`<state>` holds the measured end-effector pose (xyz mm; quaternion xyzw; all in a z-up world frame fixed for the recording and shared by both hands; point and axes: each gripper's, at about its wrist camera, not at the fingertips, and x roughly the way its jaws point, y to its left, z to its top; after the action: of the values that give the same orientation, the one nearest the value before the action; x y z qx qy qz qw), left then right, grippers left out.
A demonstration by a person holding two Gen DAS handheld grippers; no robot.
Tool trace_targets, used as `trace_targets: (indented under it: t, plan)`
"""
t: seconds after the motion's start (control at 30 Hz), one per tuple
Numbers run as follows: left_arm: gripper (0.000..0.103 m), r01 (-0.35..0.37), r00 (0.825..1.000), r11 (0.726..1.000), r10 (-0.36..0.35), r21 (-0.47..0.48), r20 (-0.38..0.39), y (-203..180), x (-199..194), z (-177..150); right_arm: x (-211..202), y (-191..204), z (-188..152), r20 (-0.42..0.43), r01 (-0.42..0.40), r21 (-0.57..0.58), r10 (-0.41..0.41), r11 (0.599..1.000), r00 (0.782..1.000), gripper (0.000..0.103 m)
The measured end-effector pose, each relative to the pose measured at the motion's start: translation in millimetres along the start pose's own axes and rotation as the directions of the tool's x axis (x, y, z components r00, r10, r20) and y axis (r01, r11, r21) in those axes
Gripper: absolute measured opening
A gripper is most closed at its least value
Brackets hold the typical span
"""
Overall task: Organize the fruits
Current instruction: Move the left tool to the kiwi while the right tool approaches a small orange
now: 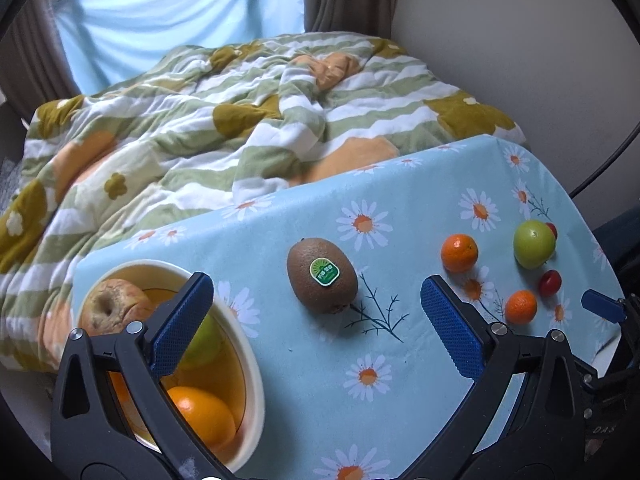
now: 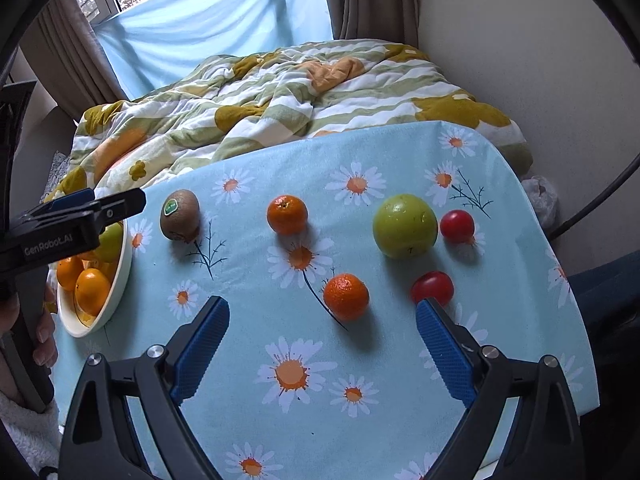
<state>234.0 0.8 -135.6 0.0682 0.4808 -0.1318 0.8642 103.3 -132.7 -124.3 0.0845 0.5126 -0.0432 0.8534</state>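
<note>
- Left gripper [image 1: 316, 312] gapes wide, holding nothing — kiwi [image 1: 321, 275] lies between its fingers on the daisy tablecloth [image 1: 400, 400]; bowl [image 1: 252, 392] of fruit sits just left
- Right gripper [image 2: 322, 334] is spread and bare too; a mandarin [image 2: 346, 297] lies ahead, green apple [image 2: 405, 226] beyond

On the tabletop [image 2: 400, 360] lie one kiwi [image 2: 180, 215], two mandarins [image 2: 287, 214] [image 2: 346, 297], one green apple [image 2: 405, 226] and two tomatoes [image 2: 457, 227] [image 2: 433, 287]. One bowl [image 1: 250, 380] stands at the left edge. In it show one wrinkled apple [image 1: 114, 306], one green fruit [image 1: 206, 340] and at least two oranges [image 2: 93, 286] [image 2: 69, 272]; more may be hidden.
</note>
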Motion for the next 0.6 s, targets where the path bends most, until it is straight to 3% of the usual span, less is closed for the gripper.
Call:
trace_targets:
  t: [0.13, 0.3, 0.37, 0.6]
  plan:
    - [0.103, -0.015, 0.999, 1.000, 0.016, 0.024, -0.032, -6, 21, 1, 15, -1, -5, -0.023, 0.002, -0.019, -0.002, 1.000, 1.000, 0.085]
    - [0.099, -0.034, 0.996, 0.999, 0.038, 0.042, -0.078, -10, 45, 3, 29, -2, -8, -0.037, 0.001, -0.032, -0.003, 0.999, 0.999, 0.082]
    - [0.092, -0.041, 0.994, 0.998, 0.044, 0.036, -0.095, -10, 53, 4, 35, -1, -7, -0.049, -0.001, -0.044, -0.001, 0.999, 0.999, 0.075]
    - [0.084, -0.066, 0.987, 0.997, 0.070, 0.036, -0.142, -10, 75, 5, 45, 0, -4, -0.042, 0.017, -0.103, -0.022, 0.995, 0.999, 0.075]
